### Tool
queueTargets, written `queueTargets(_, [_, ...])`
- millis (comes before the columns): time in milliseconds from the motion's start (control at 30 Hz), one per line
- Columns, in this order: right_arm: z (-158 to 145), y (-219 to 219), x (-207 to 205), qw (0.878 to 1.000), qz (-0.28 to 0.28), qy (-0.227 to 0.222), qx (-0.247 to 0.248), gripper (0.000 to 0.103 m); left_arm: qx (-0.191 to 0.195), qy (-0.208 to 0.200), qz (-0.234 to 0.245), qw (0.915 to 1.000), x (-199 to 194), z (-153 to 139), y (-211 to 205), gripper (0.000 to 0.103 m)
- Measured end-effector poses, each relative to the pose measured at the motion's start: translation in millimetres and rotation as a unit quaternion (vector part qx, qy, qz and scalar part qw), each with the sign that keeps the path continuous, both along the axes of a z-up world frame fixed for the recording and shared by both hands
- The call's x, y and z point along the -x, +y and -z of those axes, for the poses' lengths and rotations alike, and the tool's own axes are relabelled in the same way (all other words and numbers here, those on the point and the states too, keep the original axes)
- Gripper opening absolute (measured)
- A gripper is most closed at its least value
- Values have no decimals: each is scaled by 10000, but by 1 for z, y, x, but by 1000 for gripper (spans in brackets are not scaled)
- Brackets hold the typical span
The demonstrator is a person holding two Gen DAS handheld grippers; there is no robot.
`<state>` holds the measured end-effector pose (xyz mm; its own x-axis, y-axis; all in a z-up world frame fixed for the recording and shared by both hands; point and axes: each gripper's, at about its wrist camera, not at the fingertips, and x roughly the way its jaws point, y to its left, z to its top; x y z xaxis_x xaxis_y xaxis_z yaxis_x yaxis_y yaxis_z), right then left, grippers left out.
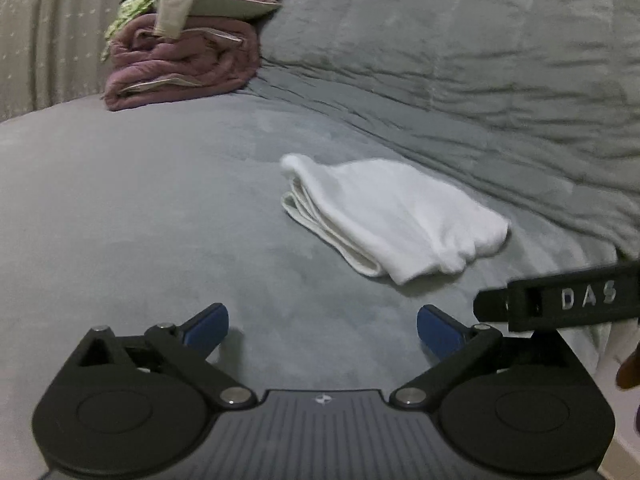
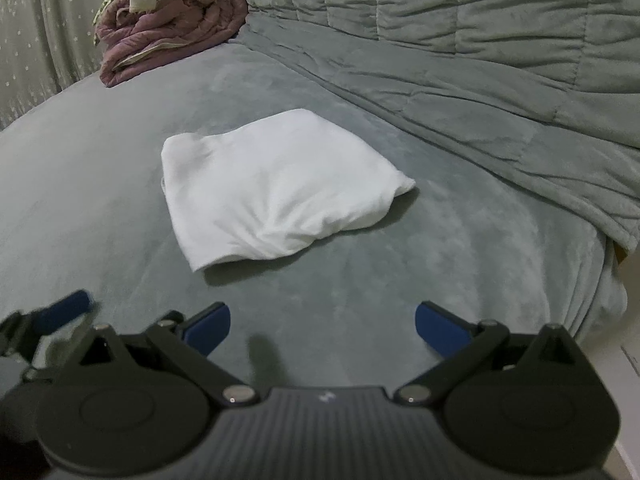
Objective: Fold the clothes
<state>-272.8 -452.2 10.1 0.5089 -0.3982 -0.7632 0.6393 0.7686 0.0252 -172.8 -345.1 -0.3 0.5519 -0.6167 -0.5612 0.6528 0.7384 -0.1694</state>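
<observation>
A white garment (image 1: 394,216) lies folded into a small rectangle on the grey bedspread (image 1: 140,208); in the right wrist view the same white garment (image 2: 276,188) sits in the middle of the bed. My left gripper (image 1: 322,330) hangs open above the bedspread, short of the garment, with nothing between its blue pads. My right gripper (image 2: 322,330) is open too, back from the garment's near edge, its jaws empty. The left gripper's blue fingertip (image 2: 66,314) shows blurred at the lower left of the right wrist view. The right gripper's black strap (image 1: 560,300) crosses the left wrist view's right edge.
A stack of folded purple bedding (image 1: 180,64) with a cream cloth (image 1: 176,0) and a green patterned piece on top stands at the back left. A quilted grey comforter (image 2: 480,64) is bunched along the right. The bed's edge (image 2: 616,280) drops off at the right.
</observation>
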Motion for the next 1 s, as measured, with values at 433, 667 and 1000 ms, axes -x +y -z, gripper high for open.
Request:
queueTargets(433, [1, -3, -2, 9999, 63, -3, -99, 103, -481, 335, -175, 9981, -18, -3, 10, 103])
queueTargets(667, [3, 0, -4, 9999, 2, 95, -55, 103, -424, 485, -286, 9975, -27, -3, 19, 103])
queueTargets(1000, [4, 5, -7, 9997, -135, 200, 67, 103, -383, 657, -451, 9961, -32, -7, 27, 103])
